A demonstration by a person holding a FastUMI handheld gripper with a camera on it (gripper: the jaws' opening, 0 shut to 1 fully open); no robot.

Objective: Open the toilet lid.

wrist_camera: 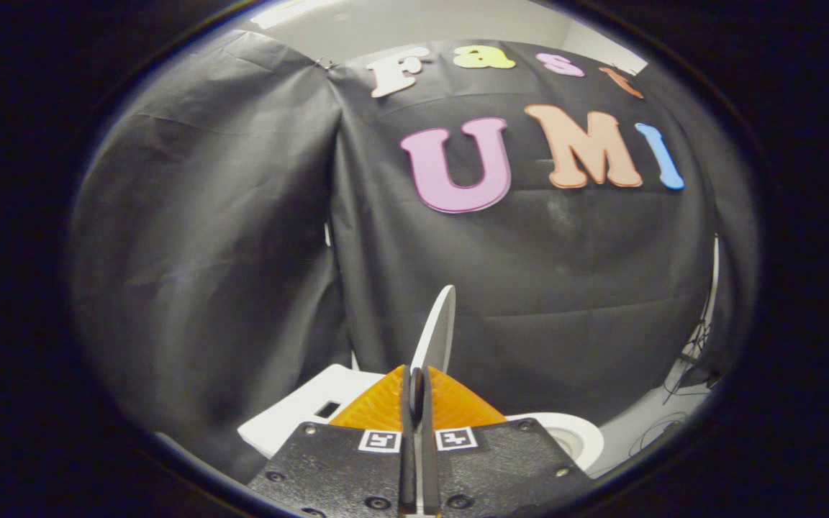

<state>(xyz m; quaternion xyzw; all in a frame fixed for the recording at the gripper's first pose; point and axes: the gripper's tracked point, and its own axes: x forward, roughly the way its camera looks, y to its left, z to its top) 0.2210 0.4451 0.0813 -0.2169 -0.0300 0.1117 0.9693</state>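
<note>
I have the gripper (417, 381) clenched on the lid (437, 327) — both orange fingers (378, 406) press its thin edge, and it stands nearly upright above the bowl (569, 432), a pinch that lets me swing it back, I judge. The tank (299, 417) sits left of the lid; hinge and seat are hidden behind the fingers.

Gripper (418, 388): both orange fingers (375, 406) pressed onto raised white toilet lid (437, 327), seen edge-on, rising beyond fingertips. Toilet bowl rim (578, 432) right of fingers; white tank (299, 417) to their left.
</note>
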